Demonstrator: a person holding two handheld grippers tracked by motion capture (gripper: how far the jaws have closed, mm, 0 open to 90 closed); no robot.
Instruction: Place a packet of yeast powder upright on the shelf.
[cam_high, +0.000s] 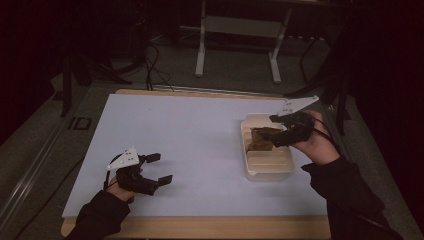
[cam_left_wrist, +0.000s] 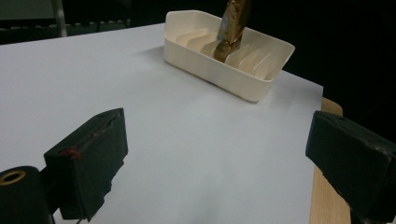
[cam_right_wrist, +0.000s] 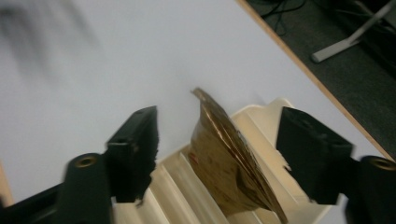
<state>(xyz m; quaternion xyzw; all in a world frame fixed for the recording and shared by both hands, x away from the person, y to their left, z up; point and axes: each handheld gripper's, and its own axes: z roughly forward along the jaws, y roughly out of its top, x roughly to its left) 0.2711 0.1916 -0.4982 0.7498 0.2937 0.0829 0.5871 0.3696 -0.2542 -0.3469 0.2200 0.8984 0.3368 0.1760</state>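
Lower left of the high view: left gripper (cam_high: 161, 167) rests low over the white tabletop (cam_high: 180, 135), jaws spread wide, nothing between them. The left gripper view confirms it: two blocky black foam-like pads, bare matte white surface in the gap, a strip of light wood table edge (cam_left_wrist: 327, 196) at lower right.

Right of centre in the high view: a cream plastic tray (cam_high: 267, 169), rectangular with rounded corners and ribbed dividers inside forming slots. A flat brown packet (cam_high: 261, 138) sits in the far part of the tray. The right gripper (cam_high: 278, 131) hangs over it, held by a hand in a dark sleeve.

The right gripper view shows more: the packet (cam_right_wrist: 229, 163) is glossy, crinkled brown foil, standing tilted on edge between the dividers, top corner pointed. The jaws stand apart on either side with clear gaps, so it is released, not gripped. The left gripper view shows the packet (cam_left_wrist: 231, 28) upright in a middle slot of the tray (cam_left_wrist: 243, 77).

Upper part of the high view: dark floor, cables, a white metal stand (cam_high: 237, 40).
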